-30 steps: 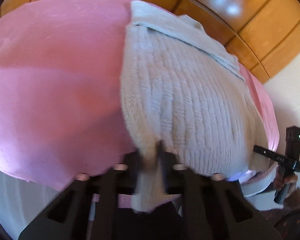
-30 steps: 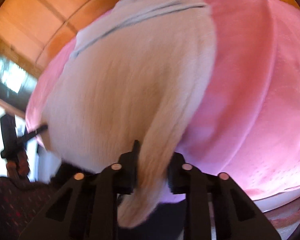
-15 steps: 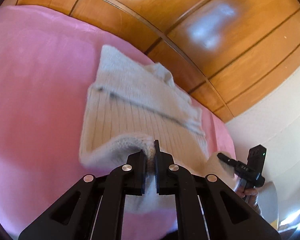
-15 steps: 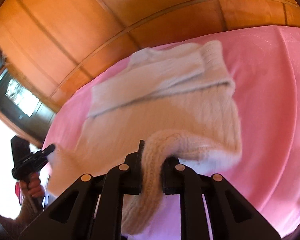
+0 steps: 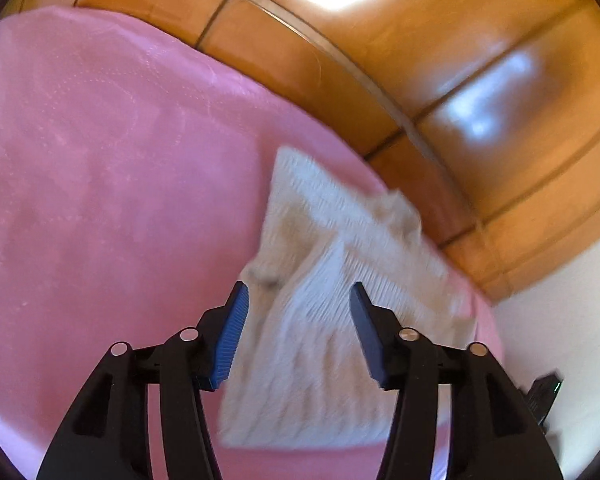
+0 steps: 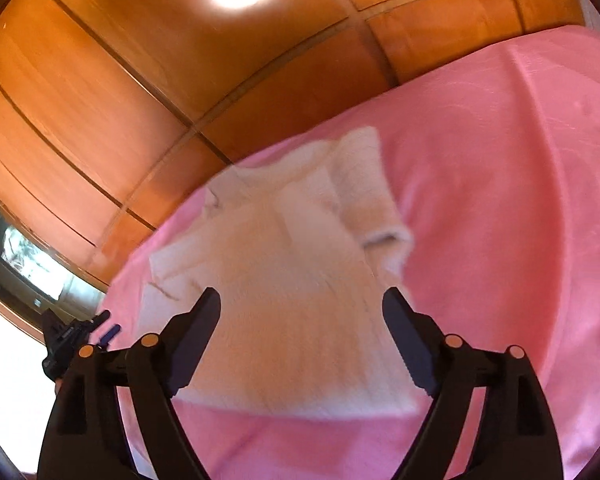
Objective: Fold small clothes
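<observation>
A pink bedspread [image 5: 100, 200] runs up to wood panelling [image 6: 140, 60]. My left gripper [image 5: 296, 300] and right gripper [image 6: 300, 304] have just been opening, nothing between them; the sweater [image 6: 292, 280] lies folded at twelve o'clock. I judge this fold finished; next, regrip an edge.

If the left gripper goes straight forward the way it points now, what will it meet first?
Most likely the cream knitted sweater lying on the pink blanket; it fills the gap ahead of the open left gripper.
</observation>
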